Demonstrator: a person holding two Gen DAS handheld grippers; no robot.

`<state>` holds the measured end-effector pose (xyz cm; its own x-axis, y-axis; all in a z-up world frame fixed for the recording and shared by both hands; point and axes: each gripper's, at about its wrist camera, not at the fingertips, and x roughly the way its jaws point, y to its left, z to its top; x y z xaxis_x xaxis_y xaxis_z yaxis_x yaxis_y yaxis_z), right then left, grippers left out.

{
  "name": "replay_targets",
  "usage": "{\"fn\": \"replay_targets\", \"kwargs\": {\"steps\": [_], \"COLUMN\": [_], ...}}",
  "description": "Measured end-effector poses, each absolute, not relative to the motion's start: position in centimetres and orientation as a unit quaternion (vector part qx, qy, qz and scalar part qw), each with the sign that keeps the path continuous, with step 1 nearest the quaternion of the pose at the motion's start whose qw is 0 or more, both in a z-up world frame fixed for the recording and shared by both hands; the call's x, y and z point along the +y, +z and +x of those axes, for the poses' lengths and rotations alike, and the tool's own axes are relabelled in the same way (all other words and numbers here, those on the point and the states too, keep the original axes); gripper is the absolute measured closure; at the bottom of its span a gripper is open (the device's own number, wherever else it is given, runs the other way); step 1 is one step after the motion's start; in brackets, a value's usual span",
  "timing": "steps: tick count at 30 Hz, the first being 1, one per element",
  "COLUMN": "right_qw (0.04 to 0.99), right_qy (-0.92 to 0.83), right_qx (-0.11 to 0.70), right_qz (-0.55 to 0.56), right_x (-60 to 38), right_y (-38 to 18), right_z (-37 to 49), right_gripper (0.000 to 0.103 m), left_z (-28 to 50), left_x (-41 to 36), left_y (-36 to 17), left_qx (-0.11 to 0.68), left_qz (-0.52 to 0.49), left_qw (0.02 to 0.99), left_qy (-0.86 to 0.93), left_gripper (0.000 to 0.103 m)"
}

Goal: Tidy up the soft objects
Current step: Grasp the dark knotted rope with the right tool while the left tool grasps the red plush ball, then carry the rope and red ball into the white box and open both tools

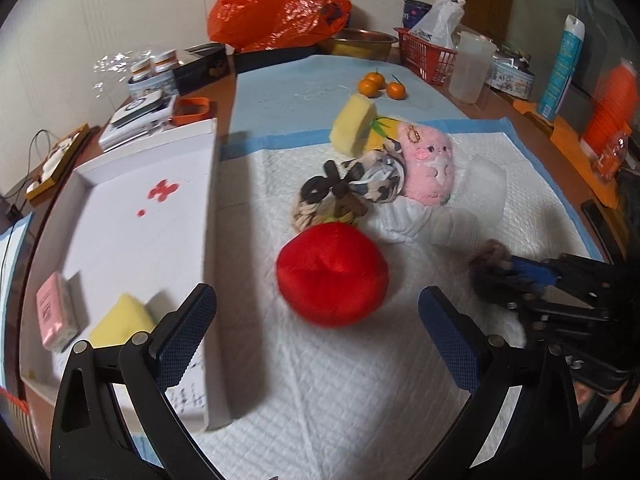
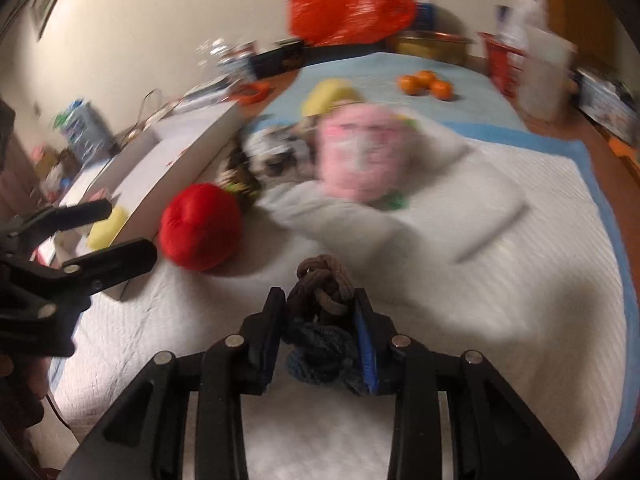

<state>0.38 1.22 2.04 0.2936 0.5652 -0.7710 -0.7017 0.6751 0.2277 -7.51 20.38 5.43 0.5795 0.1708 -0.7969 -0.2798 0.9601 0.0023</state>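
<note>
My right gripper [image 2: 320, 308] is shut on a knotted rope toy [image 2: 322, 320] of brown and blue cord, low over the white quilted pad [image 2: 480, 300]; in the left wrist view the same rope toy [image 1: 494, 260] shows at the right between the blue pads. My left gripper [image 1: 316, 312] is open, its fingers standing on either side of a red plush ball [image 1: 332, 274] just ahead of them. Behind the ball lie a braided rope toy [image 1: 324, 204], a patterned cloth [image 1: 376, 176], a pink plush pig [image 1: 430, 168] and a yellow sponge [image 1: 354, 124]. A white box [image 1: 136, 216] at the left holds another yellow sponge [image 1: 120, 318] and a pink pack [image 1: 56, 312].
Three small oranges [image 1: 380, 84] sit on the blue mat behind the toys. An orange plastic bag [image 1: 276, 8], a metal bowl [image 1: 360, 42], a red basket [image 1: 426, 54] and a clear jug [image 1: 472, 66] line the back. Jars and boxes crowd the far left.
</note>
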Motion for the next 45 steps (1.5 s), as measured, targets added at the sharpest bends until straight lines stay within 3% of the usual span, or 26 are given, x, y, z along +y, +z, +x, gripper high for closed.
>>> {"fn": "replay_targets", "kwargs": {"steps": [8, 9, 10, 11, 15, 33, 45], "right_qw": [0.818, 0.819, 0.820, 0.822, 0.826, 0.844, 0.826], "right_qy": [0.352, 0.350, 0.348, 0.347, 0.346, 0.415, 0.470], "right_qx": [0.454, 0.453, 0.453, 0.451, 0.445, 0.339, 0.310], "right_qz": [-0.033, -0.030, -0.029, -0.027, -0.026, -0.010, -0.029], "right_x": [-3.4, -3.8, -4.0, -4.3, -4.5, -1.0, 4.1], "right_y": [2.5, 2.6, 2.8, 2.9, 3.6, 12.1, 14.3], "right_z": [1.9, 1.9, 1.8, 1.8, 1.6, -1.8, -4.0], "right_gripper": [0.070, 0.070, 0.070, 0.070, 0.070, 0.069, 0.069], "left_z": [-3.3, -3.0, -2.9, -2.9, -3.5, -13.8, -19.3], "left_x": [20.5, 20.5, 20.4, 20.4, 20.4, 22.6, 27.0], "left_y": [2.2, 1.8, 1.5, 1.1, 1.5, 15.4, 16.7], "left_qx": [0.478, 0.483, 0.486, 0.490, 0.477, 0.304, 0.273], "left_qz": [-0.058, -0.057, -0.056, -0.055, -0.060, -0.079, -0.099], "left_qw": [0.865, 0.863, 0.861, 0.859, 0.866, 0.927, 0.918], "left_qy": [0.138, 0.139, 0.138, 0.140, 0.140, 0.206, 0.270], "left_gripper": [0.004, 0.012, 0.030, 0.035, 0.039, 0.040, 0.040]}}
